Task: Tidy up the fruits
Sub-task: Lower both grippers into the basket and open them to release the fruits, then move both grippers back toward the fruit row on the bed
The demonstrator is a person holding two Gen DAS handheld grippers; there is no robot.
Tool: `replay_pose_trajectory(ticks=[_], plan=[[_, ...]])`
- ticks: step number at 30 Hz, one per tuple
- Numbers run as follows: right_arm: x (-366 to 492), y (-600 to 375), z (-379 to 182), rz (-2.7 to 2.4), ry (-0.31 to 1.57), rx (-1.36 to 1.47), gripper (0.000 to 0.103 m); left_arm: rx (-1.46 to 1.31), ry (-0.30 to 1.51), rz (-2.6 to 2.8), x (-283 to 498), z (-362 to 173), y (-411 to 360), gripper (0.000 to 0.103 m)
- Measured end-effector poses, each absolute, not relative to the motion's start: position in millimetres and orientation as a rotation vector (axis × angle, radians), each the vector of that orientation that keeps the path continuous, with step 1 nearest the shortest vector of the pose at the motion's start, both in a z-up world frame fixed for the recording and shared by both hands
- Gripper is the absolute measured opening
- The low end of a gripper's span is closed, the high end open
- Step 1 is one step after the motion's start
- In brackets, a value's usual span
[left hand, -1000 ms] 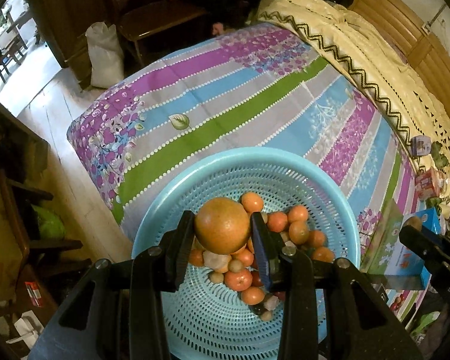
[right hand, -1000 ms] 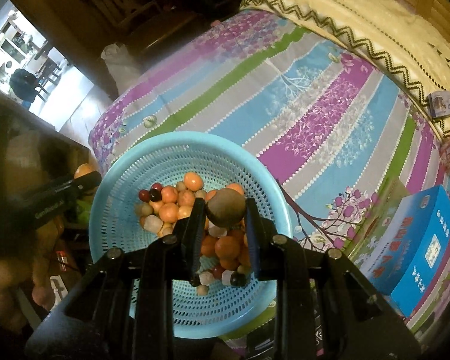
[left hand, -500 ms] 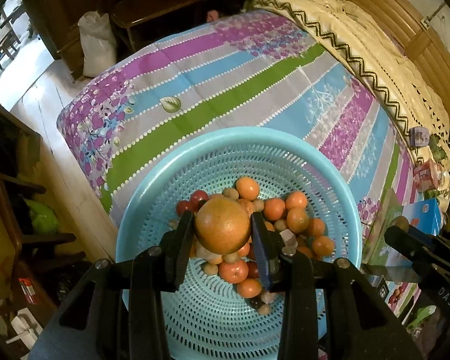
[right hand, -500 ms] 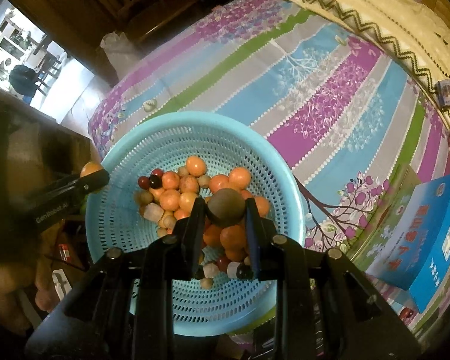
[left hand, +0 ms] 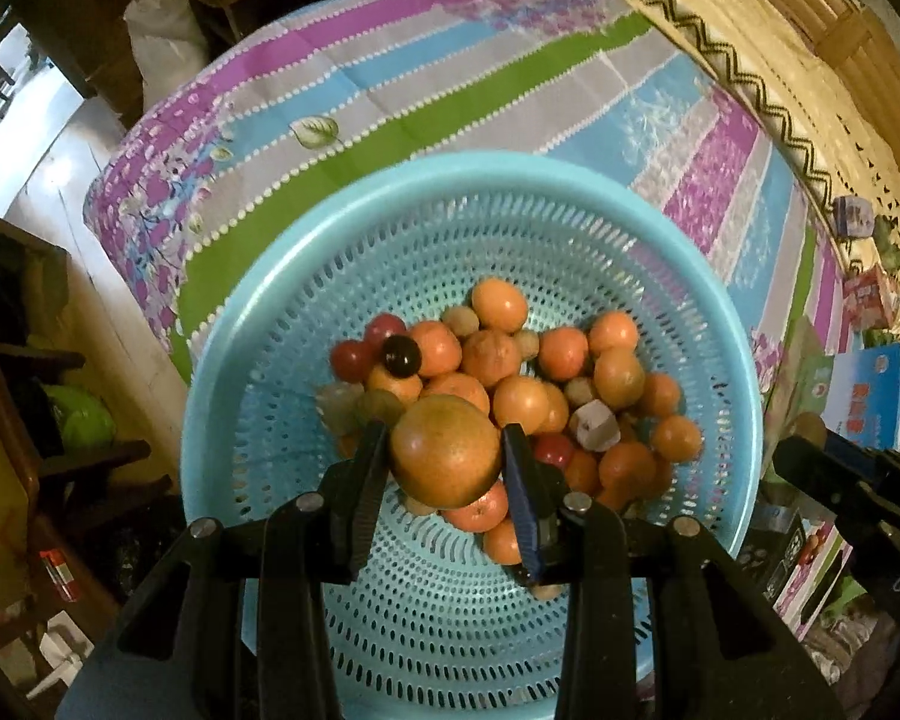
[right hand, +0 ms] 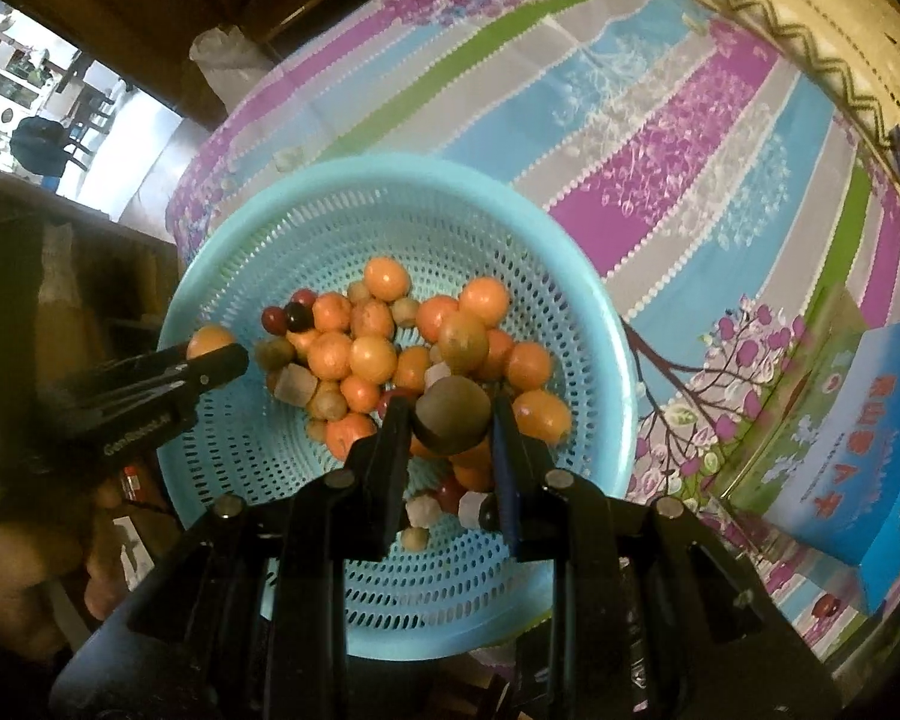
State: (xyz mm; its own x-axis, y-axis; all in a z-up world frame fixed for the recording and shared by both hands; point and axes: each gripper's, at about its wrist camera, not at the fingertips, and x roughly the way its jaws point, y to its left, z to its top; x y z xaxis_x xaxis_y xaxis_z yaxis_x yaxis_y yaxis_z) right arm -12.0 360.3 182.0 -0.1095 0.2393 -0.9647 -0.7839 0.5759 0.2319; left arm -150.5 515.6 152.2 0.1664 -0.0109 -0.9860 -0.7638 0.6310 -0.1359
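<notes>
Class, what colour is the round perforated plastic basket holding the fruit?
Light blue; the round perforated plastic basket shows best in the left wrist view.

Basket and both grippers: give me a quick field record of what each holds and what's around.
left gripper: shut on large orange fruit, above the basket
right gripper: shut on brown round fruit, above the basket
basket: light blue, perforated, on the striped tablecloth
basket contents: pile of small oranges, some dark red fruits, pale chunks
nearby: blue box to the right of the basket
</notes>
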Motion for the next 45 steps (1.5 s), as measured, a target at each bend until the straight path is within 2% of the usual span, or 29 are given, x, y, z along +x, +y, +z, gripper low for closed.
replay_pose_trajectory(ticks=[10,24,25,26,28,29,30,35,39,45], plan=[[-12,354,149,0.908,1.548,-0.55,0.027,-0.756,1.393,0.586,-150,130,509,0.039],[-20,350,133,0.925,1.602,-0.573,0.029,-0.76,1.44,0.595,-158,112,512,0.039],[-20,350,133,0.927,1.6,-0.572,0.029,-0.759,1.445,0.595,-158,111,511,0.039],[-20,351,133,0.928,1.599,-0.572,0.029,-0.763,1.445,0.593,-158,110,510,0.048],[-20,351,131,0.935,1.605,-0.57,0.039,-0.752,1.44,0.603,-157,110,508,0.063],[-21,351,131,0.939,1.602,-0.57,0.052,-0.743,1.439,0.609,-158,110,508,0.065],[-22,351,132,0.943,1.592,-0.57,0.061,-0.743,1.437,0.612,-158,110,508,0.066],[-21,346,136,0.949,1.568,-0.542,0.067,-0.737,1.436,0.641,-162,109,508,0.074],[-20,338,142,0.958,1.533,-0.54,0.073,-0.707,1.443,0.664,-160,109,503,0.075],[-13,319,165,0.964,1.413,-0.53,0.074,-0.609,1.434,0.689,-147,124,489,0.075]])
